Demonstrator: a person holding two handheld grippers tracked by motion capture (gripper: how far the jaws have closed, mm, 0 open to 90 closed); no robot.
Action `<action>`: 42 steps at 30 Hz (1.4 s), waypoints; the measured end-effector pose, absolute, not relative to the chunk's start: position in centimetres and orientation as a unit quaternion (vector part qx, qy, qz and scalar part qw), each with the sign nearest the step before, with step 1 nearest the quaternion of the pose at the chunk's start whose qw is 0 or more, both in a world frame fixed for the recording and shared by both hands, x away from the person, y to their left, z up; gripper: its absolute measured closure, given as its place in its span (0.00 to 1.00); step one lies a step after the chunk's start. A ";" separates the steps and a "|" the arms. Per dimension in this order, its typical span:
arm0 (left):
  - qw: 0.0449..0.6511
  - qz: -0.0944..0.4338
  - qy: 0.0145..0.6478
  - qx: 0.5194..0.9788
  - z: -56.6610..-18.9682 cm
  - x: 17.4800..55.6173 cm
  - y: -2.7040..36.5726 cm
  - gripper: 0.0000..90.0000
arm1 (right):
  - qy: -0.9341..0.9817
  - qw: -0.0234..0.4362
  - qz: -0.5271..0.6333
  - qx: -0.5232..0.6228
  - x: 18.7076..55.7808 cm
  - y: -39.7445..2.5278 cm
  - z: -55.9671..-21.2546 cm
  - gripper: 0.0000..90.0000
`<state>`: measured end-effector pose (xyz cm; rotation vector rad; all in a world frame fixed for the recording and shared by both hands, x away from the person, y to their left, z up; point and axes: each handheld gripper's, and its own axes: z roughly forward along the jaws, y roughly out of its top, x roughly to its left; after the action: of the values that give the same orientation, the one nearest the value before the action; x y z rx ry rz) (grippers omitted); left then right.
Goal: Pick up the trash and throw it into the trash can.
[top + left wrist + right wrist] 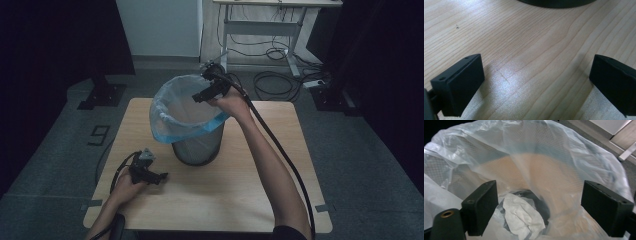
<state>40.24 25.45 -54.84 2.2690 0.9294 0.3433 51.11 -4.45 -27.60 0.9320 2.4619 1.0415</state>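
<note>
A black mesh bin [196, 146] stands mid-table, lined with a translucent pale-blue bag [176, 114] folded over its rim. My right gripper [199, 97] hovers over the bin's far right rim, open, pointing down into it. In the right gripper view the bag [544, 157] spreads wide and a crumpled white paper [522, 216] lies at the bottom between the parted jaws. My left gripper [162, 176] rests low on the wooden table [240, 200] at front left, open, with bare wood between its jaws [534, 82]. The bin's dark base [556, 3] edges the top of the left gripper view.
Cables [272, 82] lie on the grey floor beyond the table, near a white desk frame [260, 27]. A black stand base [102, 95] sits at the far left. Each gripper trails a black cable [285, 155] along the forearm.
</note>
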 end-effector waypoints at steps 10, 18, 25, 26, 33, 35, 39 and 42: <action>0.327 0.131 0.355 0.866 -54.8 40.2 25.5 0.00 | 0.854 0.165 0.363 0.333 50.5 -6.8 -27.8 0.12; 0.327 0.131 0.355 0.866 -54.8 40.2 25.5 0.00 | 0.844 0.177 0.371 0.344 49.9 -8.7 -27.5 0.02; 0.327 0.131 0.355 0.866 -54.8 40.2 25.5 0.00 | 0.837 0.186 0.375 0.353 49.5 -10.5 -27.6 0.01; 0.327 0.131 0.355 0.866 -54.8 40.2 25.5 0.00 | 0.836 0.186 0.376 0.354 49.5 -10.8 -27.6 0.01; 0.327 0.131 0.354 0.866 -54.8 40.2 25.5 0.00 | 0.834 0.192 0.372 0.360 48.9 -12.4 -27.7 0.01; 0.326 0.131 0.355 0.866 -54.8 40.2 25.5 0.00 | 0.833 0.196 0.370 0.361 48.7 -12.9 -27.7 0.01; 0.327 0.131 0.355 0.866 -54.8 40.2 25.5 0.00 | 0.830 0.201 0.374 0.362 48.3 -13.9 -27.8 0.00; 0.327 0.131 0.355 0.866 -54.8 40.2 25.5 0.00 | 0.830 0.207 0.371 0.362 48.1 -14.7 -27.9 0.00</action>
<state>40.24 25.45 -54.85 2.2690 0.9287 0.3429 48.06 -14.66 -27.91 1.0076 2.3111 1.0336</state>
